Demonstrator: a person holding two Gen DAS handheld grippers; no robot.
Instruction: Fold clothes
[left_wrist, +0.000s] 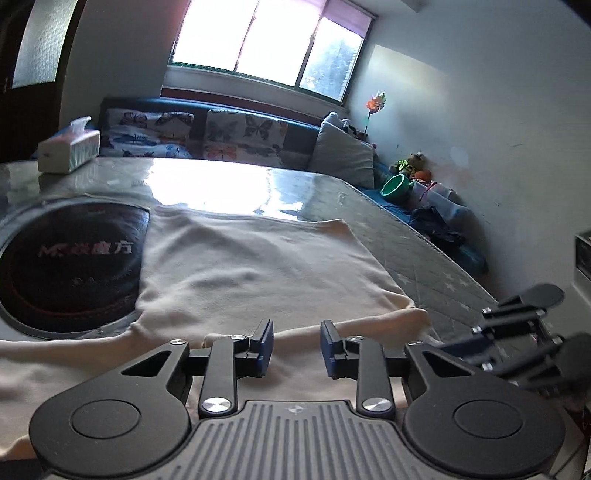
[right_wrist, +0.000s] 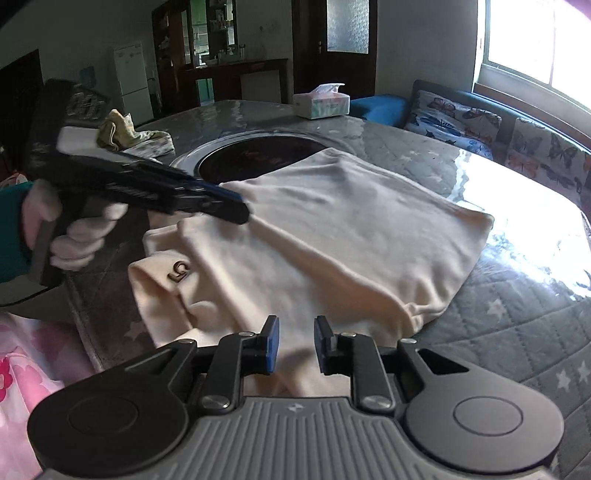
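Cream garment (right_wrist: 332, 229) lies partly folded on the grey quilted table (right_wrist: 517, 314), long axis running near-left to far-right. Both grippers hover at its near edge: left gripper (left_wrist: 297, 347) and right gripper (right_wrist: 295, 345), jaws parted, gripping nothing. Right sits nearer the near corner.

- Pale "M" logo followed by Chinese characters, last one "方", on the dark round hotplate (left_wrist: 74, 266) set into the counter (left_wrist: 332, 206).
- Small "5"-like mark on the cream garment (right_wrist: 177, 271).
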